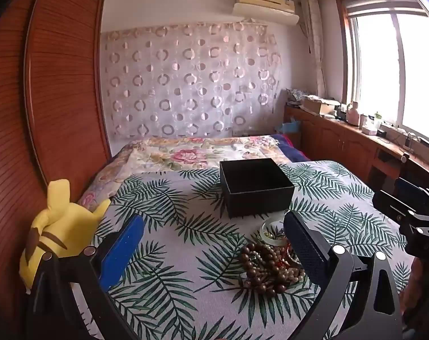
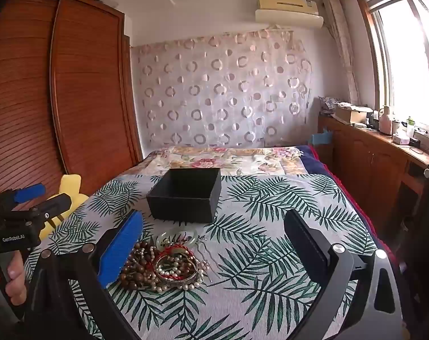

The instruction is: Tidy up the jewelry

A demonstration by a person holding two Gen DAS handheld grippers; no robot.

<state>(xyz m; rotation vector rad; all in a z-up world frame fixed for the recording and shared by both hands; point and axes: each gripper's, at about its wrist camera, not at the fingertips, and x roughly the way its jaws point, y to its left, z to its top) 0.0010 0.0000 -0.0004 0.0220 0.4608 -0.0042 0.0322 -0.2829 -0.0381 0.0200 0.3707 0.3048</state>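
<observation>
A heap of jewelry (image 2: 166, 263) lies on the palm-leaf cloth: brown bead strings, pearls, red cord, bangles, a pale jade bangle (image 2: 177, 236) and hairpins. It also shows in the left wrist view (image 1: 271, 266), partly behind my right-hand finger. An open, empty black box (image 2: 186, 194) stands just behind the heap, also in the left wrist view (image 1: 255, 185). My left gripper (image 1: 214, 252) is open, above the cloth left of the heap. My right gripper (image 2: 214, 249) is open, its blue finger (image 2: 121, 249) beside the heap's left edge.
A yellow plush toy (image 1: 58, 226) lies at the table's left edge by the wooden wardrobe (image 1: 58, 85). A bed with a floral quilt (image 1: 191, 153) is behind the table. A wooden cabinet (image 2: 378, 153) with clutter runs under the window on the right.
</observation>
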